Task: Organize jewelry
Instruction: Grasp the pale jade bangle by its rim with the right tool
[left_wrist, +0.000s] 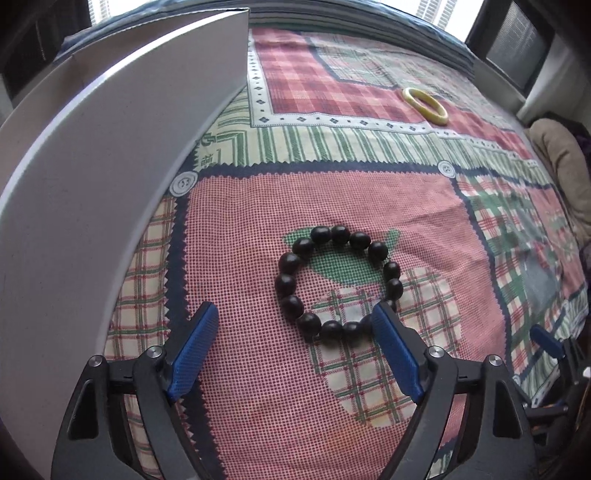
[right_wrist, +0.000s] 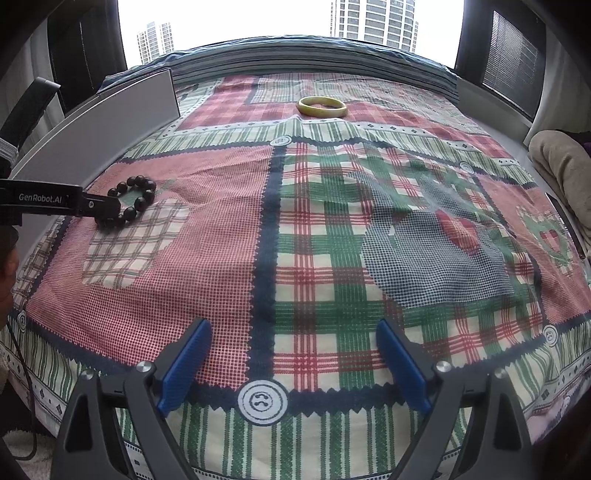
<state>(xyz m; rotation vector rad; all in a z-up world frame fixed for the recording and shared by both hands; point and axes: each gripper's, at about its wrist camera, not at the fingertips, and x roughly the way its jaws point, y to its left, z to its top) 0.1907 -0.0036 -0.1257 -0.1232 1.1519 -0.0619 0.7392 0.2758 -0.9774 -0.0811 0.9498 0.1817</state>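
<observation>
Grey box wall (left_wrist: 110, 155) blocks left; quilt (right_wrist: 317, 229) open rightward.

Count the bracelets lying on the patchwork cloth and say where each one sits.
2. The black bead bracelet lies near the grey box, just ahead of the left tool. The yellow bangle lies alone at the far side. More may be hidden inside the box.

Glossy dark bead bracelet (left_wrist: 338, 284) (wood, perhaps) on a coarse woven patchwork cloth (left_wrist: 258, 369); matt grey board (left_wrist: 110, 147).
</observation>
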